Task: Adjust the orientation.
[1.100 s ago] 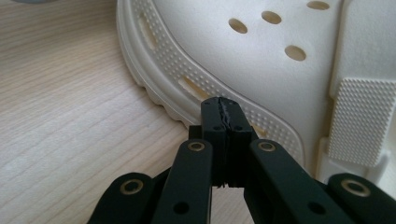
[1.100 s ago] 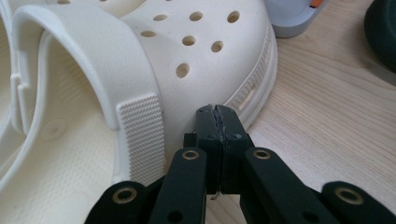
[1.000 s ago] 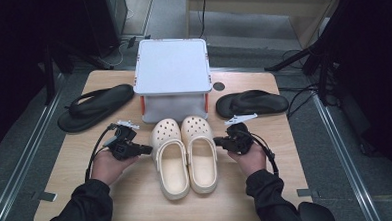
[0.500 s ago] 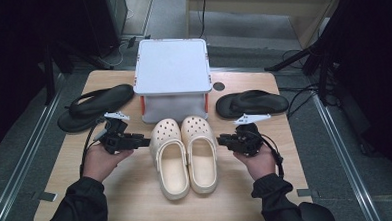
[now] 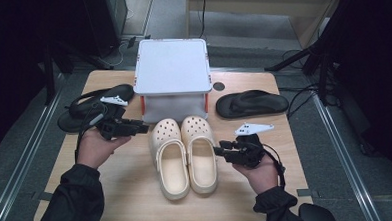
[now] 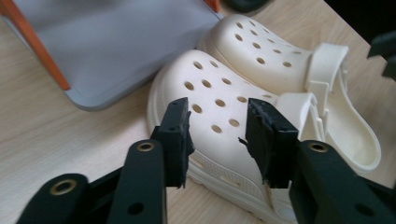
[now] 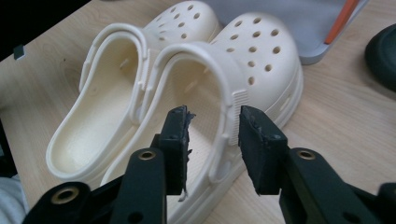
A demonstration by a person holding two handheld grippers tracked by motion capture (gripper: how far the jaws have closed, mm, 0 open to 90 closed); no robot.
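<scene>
The left gripper (image 5: 142,127) hangs spread and empty at nine o'clock of the cream clogs (image 5: 183,156), its jaws just opened; the right gripper (image 5: 220,150) likewise at three o'clock. Release looks done; next, each probably reaches a black sandal (image 5: 251,102).

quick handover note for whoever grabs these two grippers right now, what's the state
Left gripper: jaws have just been opening, nothing held, beside the left clog's toe.
Right gripper: jaws have just been opening, nothing held, beside the right clog.
Clogs: side by side, touching, toes at the grey box.
Black sandals lie either side of the box, untouched.
Done: clogs paired. Left: likely the sandals.
</scene>
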